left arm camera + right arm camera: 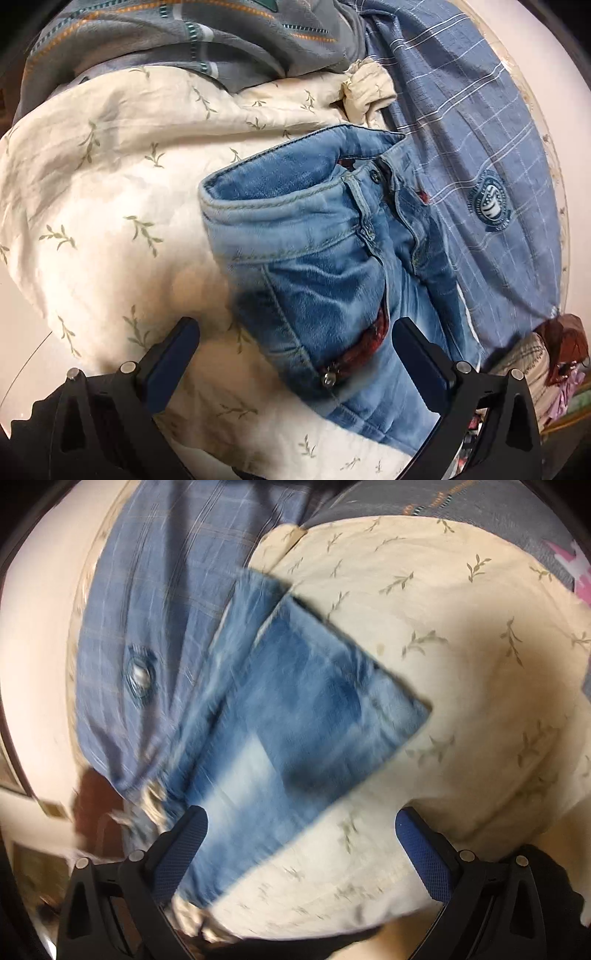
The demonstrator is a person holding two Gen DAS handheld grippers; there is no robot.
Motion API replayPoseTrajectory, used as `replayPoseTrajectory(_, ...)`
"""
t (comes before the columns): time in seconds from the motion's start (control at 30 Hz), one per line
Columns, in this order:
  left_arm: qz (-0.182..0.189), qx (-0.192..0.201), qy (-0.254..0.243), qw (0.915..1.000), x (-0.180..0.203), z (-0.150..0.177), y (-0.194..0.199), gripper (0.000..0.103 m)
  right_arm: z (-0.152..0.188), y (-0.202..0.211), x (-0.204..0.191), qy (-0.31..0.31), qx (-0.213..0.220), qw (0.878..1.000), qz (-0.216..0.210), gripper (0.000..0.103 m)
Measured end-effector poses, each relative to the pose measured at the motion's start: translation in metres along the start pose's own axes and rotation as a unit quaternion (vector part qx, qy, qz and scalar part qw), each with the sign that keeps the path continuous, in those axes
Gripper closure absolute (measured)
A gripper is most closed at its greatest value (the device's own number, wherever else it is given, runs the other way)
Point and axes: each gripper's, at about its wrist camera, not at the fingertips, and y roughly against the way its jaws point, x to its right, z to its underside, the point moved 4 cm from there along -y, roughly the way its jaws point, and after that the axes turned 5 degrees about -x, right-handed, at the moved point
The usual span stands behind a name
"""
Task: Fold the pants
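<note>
Light blue denim pants [317,258] lie on a cream cloth with a leaf print [110,206]; the waistband, button and pocket face the left wrist view. My left gripper [295,339] is open and empty, hovering just above the pocket area. In the right wrist view, which is blurred, the folded leg end of the pants [295,720] lies on the same cream cloth [461,664]. My right gripper [301,823] is open and empty, close over the edge of the leg.
A blue checked shirt with a round badge [480,166] lies beside the pants and also shows in the right wrist view [147,609]. A grey striped garment [166,40] lies beyond the cream cloth. More crumpled clothes [554,354] sit at the right edge.
</note>
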Motion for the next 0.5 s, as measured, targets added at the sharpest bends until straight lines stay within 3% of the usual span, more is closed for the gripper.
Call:
replayPoseTrajectory(0.07, -0.001, 0.004, 0.012, 0.9999, -0.001, -0.003, -0.001, 0.000, -0.007, 0.004, -0.001, -0.038, 0.007, 0.999, 0.010, 0.000)
replayPoseTrajectory(0.13, -0.003, 0.002, 0.020, 0.9998, -0.002, -0.005, -0.004, 0.000, -0.017, 0.002, 0.006, -0.050, 0.022, 0.999, -0.007, 0.004)
replayPoseTrajectory(0.17, -0.007, -0.003, 0.019, 0.9998, -0.002, -0.008, -0.005, 0.000, -0.020, 0.001, 0.008, -0.057, 0.023, 0.998, -0.006, 0.014)
replayPoseTrajectory(0.2, -0.012, -0.007, 0.020, 0.9997, -0.001, -0.009, -0.005, 0.000, -0.021, 0.001, 0.009, -0.061, 0.024, 0.998, 0.000, 0.036)
replayPoseTrajectory(0.23, -0.018, -0.010, 0.024, 0.9995, -0.001, -0.009, -0.005, 0.005, -0.023, 0.002, 0.010, -0.056, 0.024, 0.998, 0.011, 0.050)
replayPoseTrajectory(0.27, -0.026, -0.009, 0.032, 0.9991, -0.003, -0.011, -0.003, 0.022, -0.024, 0.001, 0.010, -0.049, 0.024, 0.998, 0.024, 0.074)
replayPoseTrajectory(0.3, -0.042, -0.008, 0.028, 0.9987, -0.002, -0.014, -0.002, 0.038, -0.024, 0.000, 0.011, -0.044, 0.024, 0.998, 0.039, 0.076)
replayPoseTrajectory(0.33, -0.059, -0.010, 0.012, 0.9981, 0.001, -0.016, -0.003, 0.082, -0.024, 0.000, 0.009, -0.035, 0.021, 0.998, 0.044, 0.076)
replayPoseTrajectory(0.37, -0.078, -0.016, -0.011, 0.9967, 0.003, -0.017, -0.003, 0.093, -0.025, 0.000, 0.008, -0.023, 0.020, 0.998, 0.047, 0.077)
replayPoseTrajectory(0.43, -0.073, -0.020, -0.005, 0.9971, 0.000, -0.018, -0.002, 0.093, -0.023, 0.000, -0.004, 0.010, 0.024, 0.998, 0.065, 0.082)
replayPoseTrajectory(0.5, -0.072, 0.004, -0.018, 0.9972, 0.006, -0.020, 0.007, 0.094, -0.021, 0.004, -0.017, 0.050, 0.039, 0.995, 0.084, 0.093)
